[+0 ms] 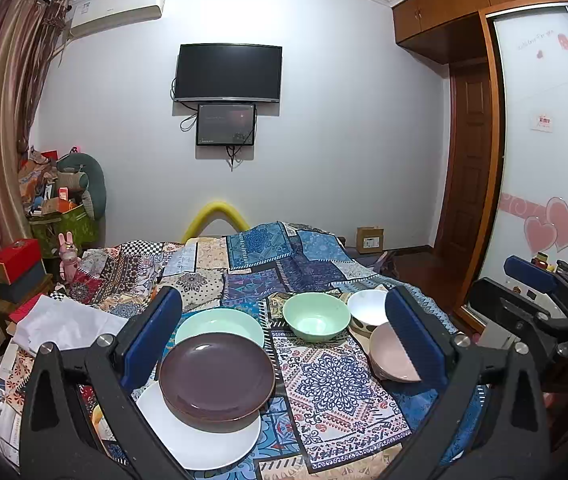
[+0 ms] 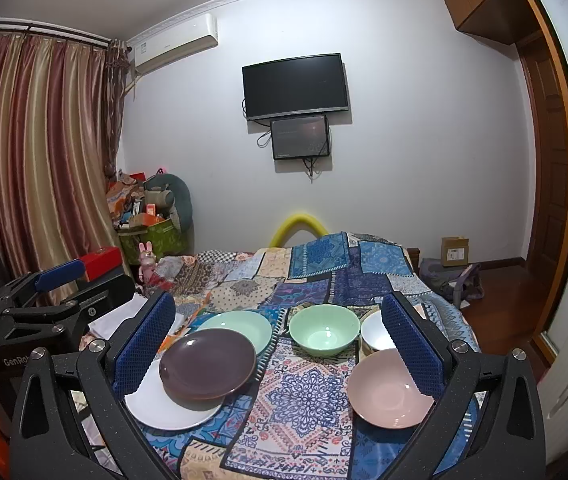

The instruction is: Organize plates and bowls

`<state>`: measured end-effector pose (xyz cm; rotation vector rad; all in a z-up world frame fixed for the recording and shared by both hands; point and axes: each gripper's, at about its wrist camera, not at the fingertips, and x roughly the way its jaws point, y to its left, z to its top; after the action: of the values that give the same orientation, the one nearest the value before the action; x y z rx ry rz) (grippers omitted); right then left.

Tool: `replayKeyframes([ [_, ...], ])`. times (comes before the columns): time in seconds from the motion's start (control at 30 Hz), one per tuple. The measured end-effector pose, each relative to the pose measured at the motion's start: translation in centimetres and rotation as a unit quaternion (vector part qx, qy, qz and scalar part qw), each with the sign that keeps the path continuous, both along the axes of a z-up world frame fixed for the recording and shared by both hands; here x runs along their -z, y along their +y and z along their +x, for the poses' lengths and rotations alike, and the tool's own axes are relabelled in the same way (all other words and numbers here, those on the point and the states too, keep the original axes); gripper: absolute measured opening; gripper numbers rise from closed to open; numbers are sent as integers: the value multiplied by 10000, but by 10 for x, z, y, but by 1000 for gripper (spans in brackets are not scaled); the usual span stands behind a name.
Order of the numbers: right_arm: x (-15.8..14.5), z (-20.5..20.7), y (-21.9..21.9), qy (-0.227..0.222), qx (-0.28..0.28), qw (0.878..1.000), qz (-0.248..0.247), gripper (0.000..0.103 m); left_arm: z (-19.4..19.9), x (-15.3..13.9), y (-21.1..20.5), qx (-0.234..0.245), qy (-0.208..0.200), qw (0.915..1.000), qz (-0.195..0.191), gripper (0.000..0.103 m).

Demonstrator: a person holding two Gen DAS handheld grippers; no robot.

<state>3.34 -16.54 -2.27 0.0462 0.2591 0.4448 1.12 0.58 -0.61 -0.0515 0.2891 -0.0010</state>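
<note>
The brown plate (image 1: 216, 376) lies on a white plate (image 1: 200, 436), just inside the left hand-held gripper (image 1: 284, 336)'s near finger. Both hand-held grippers gape wide, empty; the pink bowl (image 2: 389, 388) sits by the right hand-held gripper (image 2: 280, 340)'s far finger.

Glossy, smooth glaze on brown plate (image 1: 216, 376), white plate (image 2: 164, 408) and pink bowl (image 2: 387, 390); matt printed cloth (image 1: 323, 392) underneath; ribbed blue rubbery pads (image 2: 144, 348); varnished wood wardrobe (image 1: 439, 8).

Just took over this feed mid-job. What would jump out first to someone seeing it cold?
The dishes on the patchwork cloth: a brown plate sits on a white plate at near left, with a mint plate behind. Right of them are a mint bowl, white bowl and pink bowl. Both grippers hover open.
</note>
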Motion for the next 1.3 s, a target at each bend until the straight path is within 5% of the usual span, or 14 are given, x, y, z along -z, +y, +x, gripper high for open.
replayKeyframes([
  [1.3,7,5,9,71,-19,10000,-38,103,14,6,8,71,159,9998,-137,103],
])
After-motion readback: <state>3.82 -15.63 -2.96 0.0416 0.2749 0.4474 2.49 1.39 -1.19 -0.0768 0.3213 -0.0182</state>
